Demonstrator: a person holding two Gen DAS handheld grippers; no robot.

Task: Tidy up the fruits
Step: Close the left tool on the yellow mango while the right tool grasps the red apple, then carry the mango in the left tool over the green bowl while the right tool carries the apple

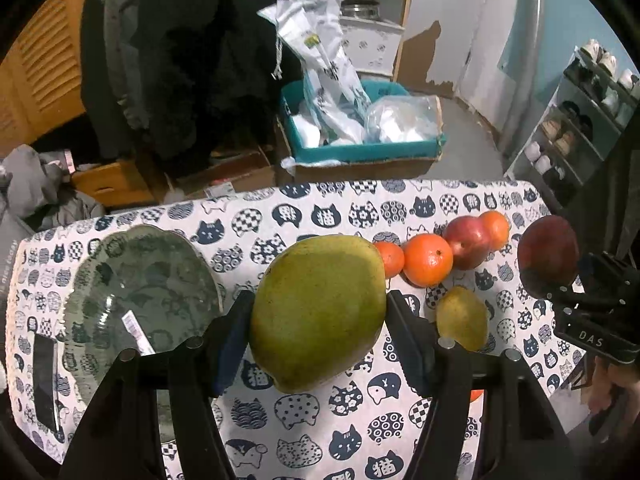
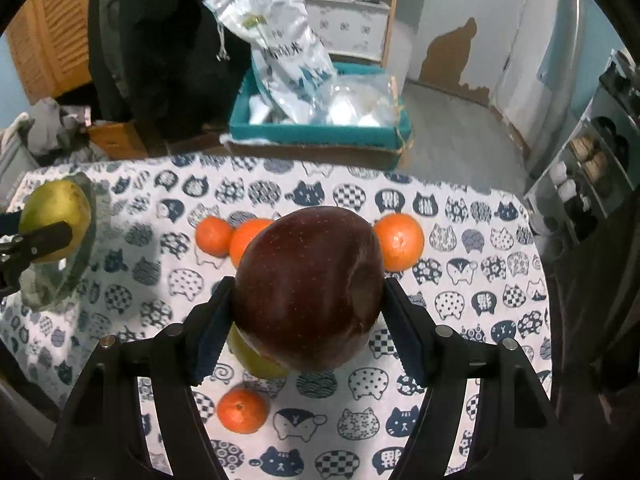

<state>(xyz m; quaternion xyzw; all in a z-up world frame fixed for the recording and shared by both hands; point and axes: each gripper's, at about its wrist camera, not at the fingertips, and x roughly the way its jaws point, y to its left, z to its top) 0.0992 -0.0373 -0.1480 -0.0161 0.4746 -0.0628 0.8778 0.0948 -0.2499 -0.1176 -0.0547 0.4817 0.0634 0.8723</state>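
A: Fingers first. What are the left fingers (image 1: 240, 332) doing?

B: The left gripper (image 1: 318, 330) has both of them pinching a large green mango (image 1: 318, 312), 1 finger on each flank, lifted above the cat-print worktop (image 1: 304, 412). A green glass plate (image 1: 136, 300) sits just to its left.

A: And the right gripper (image 2: 308, 316)?

B: Its fingers (image 2: 212, 328) clamp a dark red apple (image 2: 308, 288), held above the worktop. Under the apple a yellow-green fruit (image 2: 256, 364) peeks out, and 1 tangerine (image 2: 243, 409) lies nearer the camera.

A: Further back?

B: From the left wrist, a small green mango (image 1: 462, 318) lies right of the big one. Behind it is a row: 3 tangerines, the clearest (image 1: 427, 260) beside a red apple (image 1: 466, 242). Beyond the worktop's far edge a teal box (image 1: 360, 152) stands on the floor, holding white bags (image 1: 320, 60).
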